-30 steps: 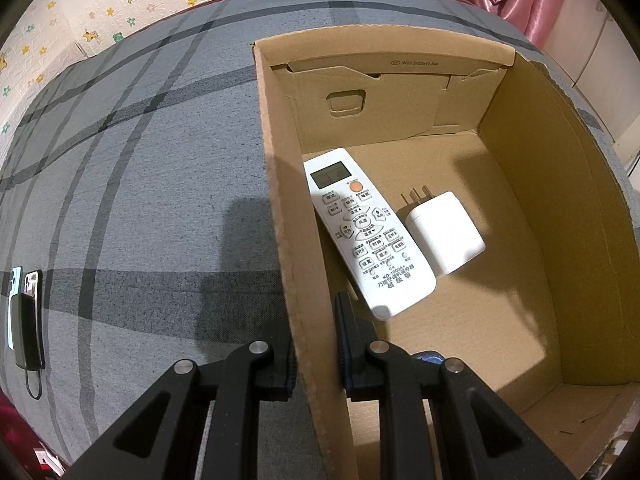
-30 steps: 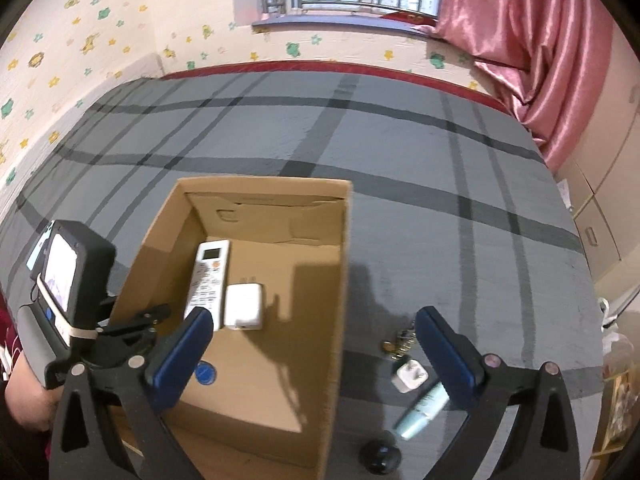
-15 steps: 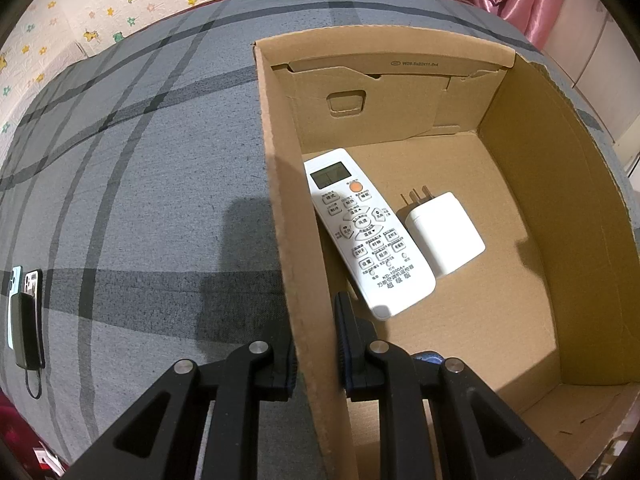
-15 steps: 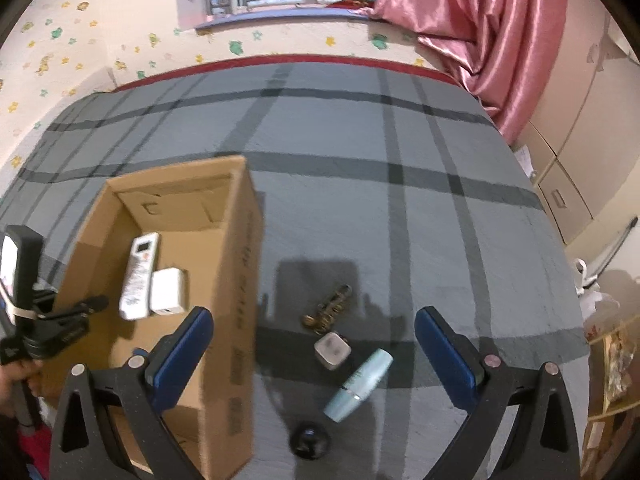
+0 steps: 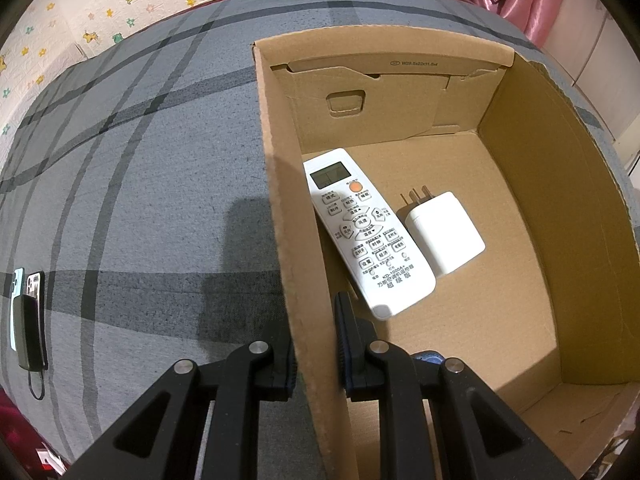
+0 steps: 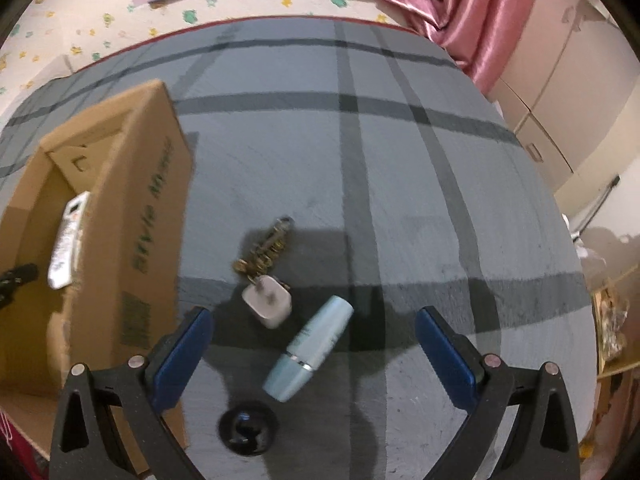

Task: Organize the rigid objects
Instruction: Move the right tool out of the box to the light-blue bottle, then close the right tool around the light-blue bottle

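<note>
The left gripper (image 5: 314, 354) is clenched on the near side wall of the cardboard box (image 5: 294, 280), one finger outside on the grey plaid bedcover (image 5: 140, 200), the other inside. Ahead of the inner finger the box floor lies bare to the far and right-hand walls, apart from a white remote (image 5: 366, 232) just past the fingertip and a white charger (image 5: 444, 234) touching the remote's far side.

The right gripper (image 6: 314, 350) hangs released, fingers wide. Between them lie a pale blue tube (image 6: 310, 354) and a small white plug (image 6: 269, 306), with a bunch of keys (image 6: 264, 254) just beyond and a black round object (image 6: 248, 428) nearer the camera. The box edge stands beside the left finger; open bedcover stretches ahead and right.

Against the earlier frames, the right gripper has swung off the box and lower over these items; the left has not moved.
</note>
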### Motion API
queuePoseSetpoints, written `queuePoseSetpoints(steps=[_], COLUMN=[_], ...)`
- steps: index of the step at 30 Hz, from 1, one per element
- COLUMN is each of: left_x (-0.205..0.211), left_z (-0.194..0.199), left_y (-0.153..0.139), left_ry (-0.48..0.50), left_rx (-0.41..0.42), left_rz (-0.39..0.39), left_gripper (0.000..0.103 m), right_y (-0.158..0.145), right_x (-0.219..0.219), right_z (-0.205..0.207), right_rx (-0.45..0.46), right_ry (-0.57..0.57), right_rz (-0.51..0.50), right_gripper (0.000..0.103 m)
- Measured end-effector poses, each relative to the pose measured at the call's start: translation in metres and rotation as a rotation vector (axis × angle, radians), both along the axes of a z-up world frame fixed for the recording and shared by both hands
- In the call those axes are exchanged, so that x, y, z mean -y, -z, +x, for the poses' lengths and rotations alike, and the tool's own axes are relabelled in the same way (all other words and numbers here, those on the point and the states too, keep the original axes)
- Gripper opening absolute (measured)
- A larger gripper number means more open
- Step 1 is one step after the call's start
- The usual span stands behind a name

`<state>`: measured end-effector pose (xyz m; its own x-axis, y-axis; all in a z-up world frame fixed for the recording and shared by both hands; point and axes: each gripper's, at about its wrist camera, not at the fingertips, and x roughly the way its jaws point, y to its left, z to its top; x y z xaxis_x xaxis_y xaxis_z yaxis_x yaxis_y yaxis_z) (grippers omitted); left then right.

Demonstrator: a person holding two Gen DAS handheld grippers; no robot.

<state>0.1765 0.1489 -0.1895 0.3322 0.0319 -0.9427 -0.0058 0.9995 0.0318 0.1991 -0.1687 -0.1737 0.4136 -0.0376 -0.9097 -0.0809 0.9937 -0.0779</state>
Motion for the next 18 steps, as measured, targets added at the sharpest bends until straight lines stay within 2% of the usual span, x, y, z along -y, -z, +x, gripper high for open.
queuePoseSetpoints(steps=[11,14,15,17,18], left_x=[0.002,0.002,0.003,0.003,0.003], left_z=[0.0,0.001,0.001,0.001,0.001], left_y=[-0.002,-0.003,-0.003,-0.003,-0.003], left_ry=[0.002,0.002,0.001,0.001,0.001], left_rx=[-0.007,-0.01,-0.011,-0.013,-0.014], left_rz=[0.01,0.014,0.014,0.015,0.014], left_gripper=[0.018,0.018,0.018,0.018,0.018], right_y=[0.042,0.051,0.053,0.057,0.059], right_x=[0.013,0.016,0.017,0.019,0.02], right_z=[0.002,0.004,0.004,0.006,0.006], right_rx=[-0.088,-0.117,-0.125,-0.138,-0.143], right_ry=[0.041,0.057,0.063,0.069,0.071], right_rz=[-0.003,0.025,0.03,0.037,0.037], right_gripper=[0.103,0.102,0.1,0.087,0.085])
